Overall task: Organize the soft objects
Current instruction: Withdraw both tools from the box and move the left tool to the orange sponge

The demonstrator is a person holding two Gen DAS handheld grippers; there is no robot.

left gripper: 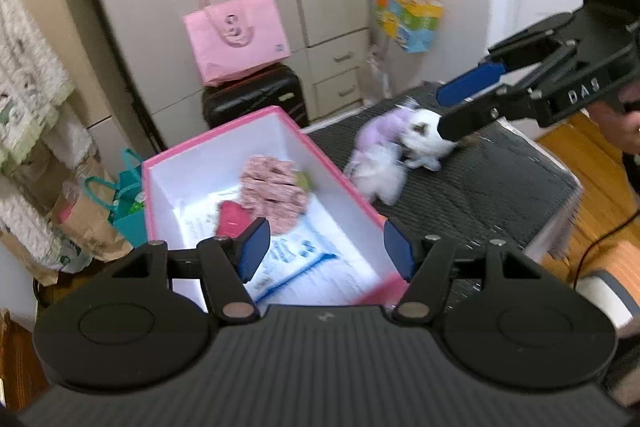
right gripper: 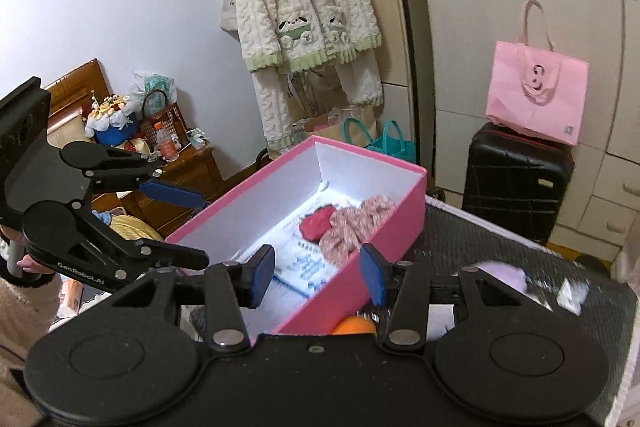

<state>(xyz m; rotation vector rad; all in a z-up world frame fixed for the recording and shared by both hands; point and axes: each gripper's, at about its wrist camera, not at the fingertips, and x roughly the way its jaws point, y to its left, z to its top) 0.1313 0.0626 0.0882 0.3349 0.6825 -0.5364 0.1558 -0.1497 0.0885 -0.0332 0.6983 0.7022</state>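
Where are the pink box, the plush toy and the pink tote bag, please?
pink box [right gripper: 404, 223], right wrist view, outer side wall.
plush toy [left gripper: 424, 137], left wrist view, white head.
pink tote bag [right gripper: 536, 95], right wrist view, front panel.

Read "DAS" in pale raised letters on the black body of the right tool [left gripper: 454, 113], seen from the left wrist. Read "GenRobot.AI" in white along the lower arm of the left tool [right gripper: 200, 231], seen from the right wrist. Noted blue print on the paper sheet [right gripper: 298, 269] inside the pink box [right gripper: 384, 247]; too blurred to read. Noted a dark logo on the pink tote bag [right gripper: 538, 93]; not legible.
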